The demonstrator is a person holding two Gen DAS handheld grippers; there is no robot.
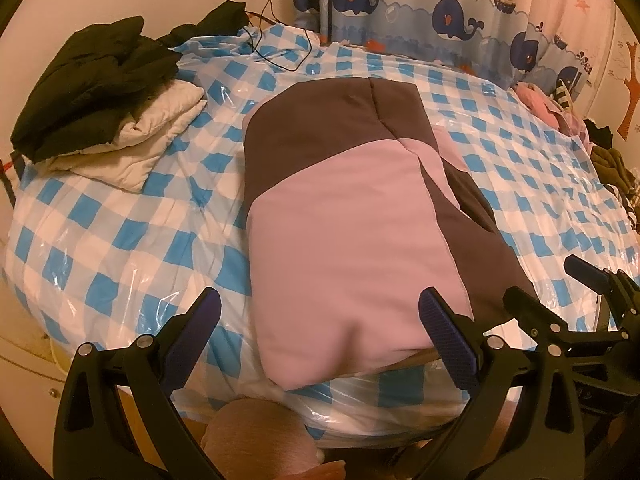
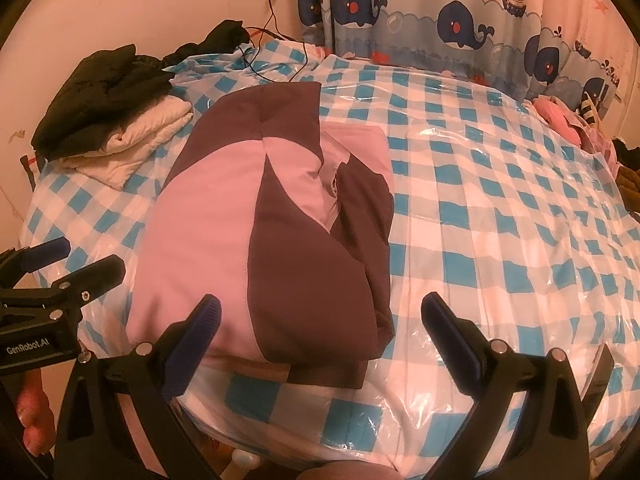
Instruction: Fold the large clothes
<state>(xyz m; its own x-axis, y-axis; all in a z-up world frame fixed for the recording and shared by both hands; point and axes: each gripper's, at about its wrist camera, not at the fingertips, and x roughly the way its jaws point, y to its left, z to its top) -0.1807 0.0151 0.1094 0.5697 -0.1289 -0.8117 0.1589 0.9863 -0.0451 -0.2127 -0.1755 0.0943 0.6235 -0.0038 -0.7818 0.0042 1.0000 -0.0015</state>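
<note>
A large pink and dark brown garment (image 1: pixel 340 220) lies folded into a long rectangle on the blue-and-white checked bed cover (image 1: pixel 100 240). In the right wrist view the garment (image 2: pixel 224 220) shows a sleeve folded over its right side. My left gripper (image 1: pixel 320 320) is open above the garment's near end, and its right fingertip (image 1: pixel 436 312) is over the near right corner. My right gripper (image 2: pixel 322 320) is open over the garment's near right edge and holds nothing. Each gripper shows in the other's view: the right gripper (image 1: pixel 552 284) and the left gripper (image 2: pixel 80 258).
A stack of folded black and white clothes (image 1: pixel 100 92) sits at the bed's back left. A black cable (image 1: pixel 280 52) trails across the far edge. Whale-print curtains (image 1: pixel 440 12) hang behind. Pink and dark clothes (image 1: pixel 536 104) pile up at the far right.
</note>
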